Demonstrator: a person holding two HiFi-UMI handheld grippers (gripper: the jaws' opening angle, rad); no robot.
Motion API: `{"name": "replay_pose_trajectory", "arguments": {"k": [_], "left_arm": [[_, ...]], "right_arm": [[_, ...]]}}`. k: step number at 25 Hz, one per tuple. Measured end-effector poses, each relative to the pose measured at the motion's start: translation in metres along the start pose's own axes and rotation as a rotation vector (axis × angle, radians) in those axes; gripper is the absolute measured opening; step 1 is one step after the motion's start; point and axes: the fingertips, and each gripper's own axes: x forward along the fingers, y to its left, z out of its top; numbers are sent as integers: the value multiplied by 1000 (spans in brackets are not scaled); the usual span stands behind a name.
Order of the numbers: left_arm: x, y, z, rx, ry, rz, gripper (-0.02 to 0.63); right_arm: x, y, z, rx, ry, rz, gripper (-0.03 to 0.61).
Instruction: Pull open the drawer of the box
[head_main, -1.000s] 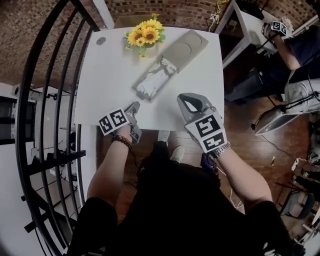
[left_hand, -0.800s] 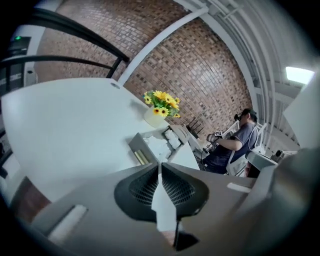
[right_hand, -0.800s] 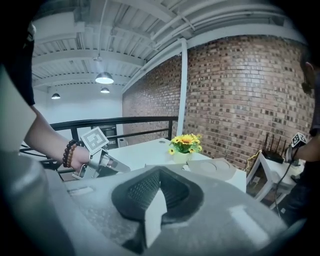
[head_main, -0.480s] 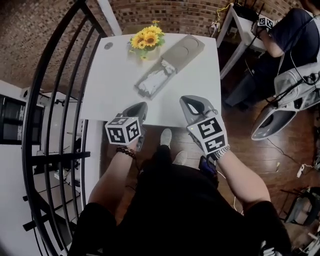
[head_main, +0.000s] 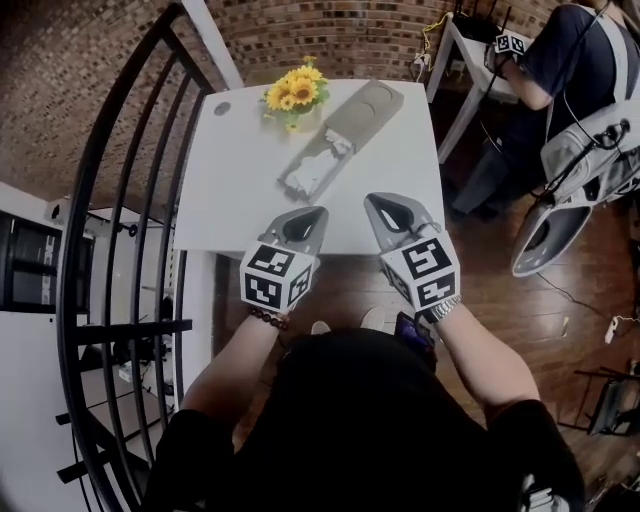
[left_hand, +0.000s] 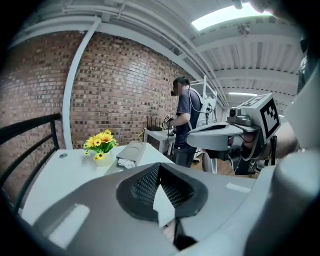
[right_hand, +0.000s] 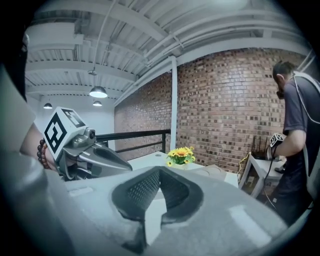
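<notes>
A beige box (head_main: 362, 106) lies slantwise on the white table (head_main: 240, 190), and its drawer (head_main: 312, 170) stands pulled out toward me with white crumpled stuff inside. In the left gripper view the box (left_hand: 131, 151) shows far ahead. My left gripper (head_main: 308, 214) and right gripper (head_main: 384, 200) hover side by side over the table's near edge, well short of the drawer. Both are shut and hold nothing. The left gripper (left_hand: 160, 167) sees the right gripper (left_hand: 199, 142) beside it. From the right gripper (right_hand: 160, 171), the left gripper (right_hand: 126, 167) appears at the left.
A pot of sunflowers (head_main: 293, 95) stands just left of the box at the table's far side. A black metal railing (head_main: 130, 200) runs along the left. On the right a person (head_main: 575, 60) stands by a small white side table (head_main: 470, 45).
My left gripper has swung up and to the right, now level with the right gripper. The head view has drifted, so the table sits higher. The drawer has not moved.
</notes>
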Motion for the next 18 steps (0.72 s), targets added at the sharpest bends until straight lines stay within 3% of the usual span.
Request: {"name": "replay_pose_trajectory", "arguments": {"k": [11,18], "left_arm": [[-40,-5,17,109,-23,-90,17],[-50,-3,14,105,-28,-104,17]], "right_arm": [[-1,52,20,9,-17,-75,-9],[-3,68,25,-6,-19,-100,-9]]}}
